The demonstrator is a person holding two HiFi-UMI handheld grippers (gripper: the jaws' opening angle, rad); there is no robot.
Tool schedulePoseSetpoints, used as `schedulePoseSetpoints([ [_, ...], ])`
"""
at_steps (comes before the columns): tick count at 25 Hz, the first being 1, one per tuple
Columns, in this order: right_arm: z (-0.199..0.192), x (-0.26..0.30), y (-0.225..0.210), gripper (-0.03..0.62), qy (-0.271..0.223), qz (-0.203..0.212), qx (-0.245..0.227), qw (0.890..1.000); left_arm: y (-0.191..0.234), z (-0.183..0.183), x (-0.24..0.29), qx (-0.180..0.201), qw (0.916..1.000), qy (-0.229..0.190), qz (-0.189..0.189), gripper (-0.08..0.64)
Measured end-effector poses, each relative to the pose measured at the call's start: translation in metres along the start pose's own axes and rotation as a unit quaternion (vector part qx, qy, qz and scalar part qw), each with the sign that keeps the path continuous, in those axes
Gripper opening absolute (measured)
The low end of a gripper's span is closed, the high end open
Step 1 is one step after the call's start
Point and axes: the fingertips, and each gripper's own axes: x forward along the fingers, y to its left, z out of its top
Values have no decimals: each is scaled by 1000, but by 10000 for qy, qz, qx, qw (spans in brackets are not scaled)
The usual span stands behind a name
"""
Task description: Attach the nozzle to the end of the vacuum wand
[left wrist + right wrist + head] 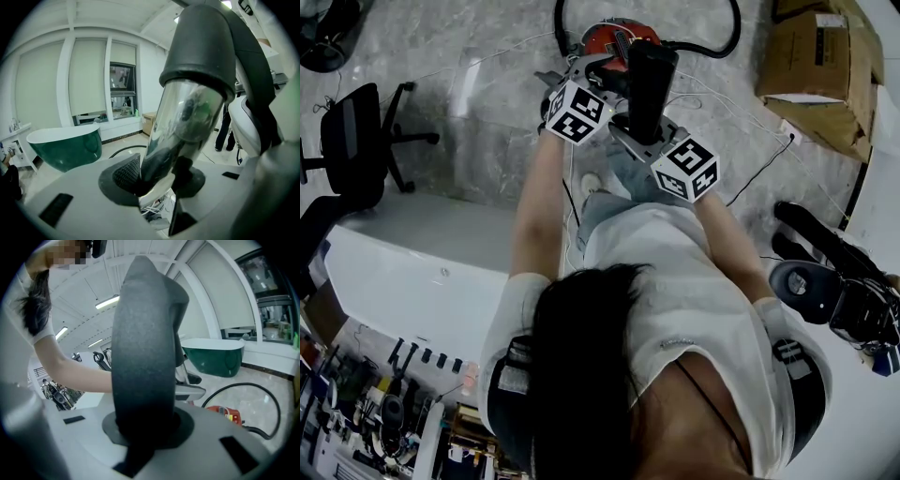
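My left gripper (157,180) is shut on the shiny metal vacuum wand (180,126), which stands up between its pads. The dark nozzle (201,47) sits over the wand's upper end like a collar. My right gripper (147,427) is shut on that black nozzle (143,348), which fills the middle of the right gripper view. In the head view both grippers meet in front of the person: the left gripper (605,84) on the left, the right gripper (639,127) just below the upright black nozzle (652,80). How deep the joint sits is hidden.
The red vacuum body (619,39) lies on the floor just beyond the grippers, its black hose (717,42) looping right. Cardboard boxes (820,66) stand at the far right, an office chair (356,141) at the left. A green tub (65,145) is farther off.
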Motion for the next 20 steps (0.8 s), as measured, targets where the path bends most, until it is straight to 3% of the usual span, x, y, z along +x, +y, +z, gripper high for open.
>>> schedulePoseSetpoints([
  [7, 0, -4, 0, 59, -44, -79, 352, 9993, 0, 1, -2, -78, 10000, -20, 24, 152],
  [10, 3, -6, -1, 122, -202, -33, 620, 9979, -1, 0, -1, -50, 10000, 3, 2, 152],
  [14, 11, -12, -4, 220, -342, 75, 474, 9983, -5, -1, 0, -83, 10000, 12, 45, 153],
  [20, 13, -17, -4, 274, -405, 154, 462, 9980, -4, -4, -1, -90, 9999, 32, 54, 155],
])
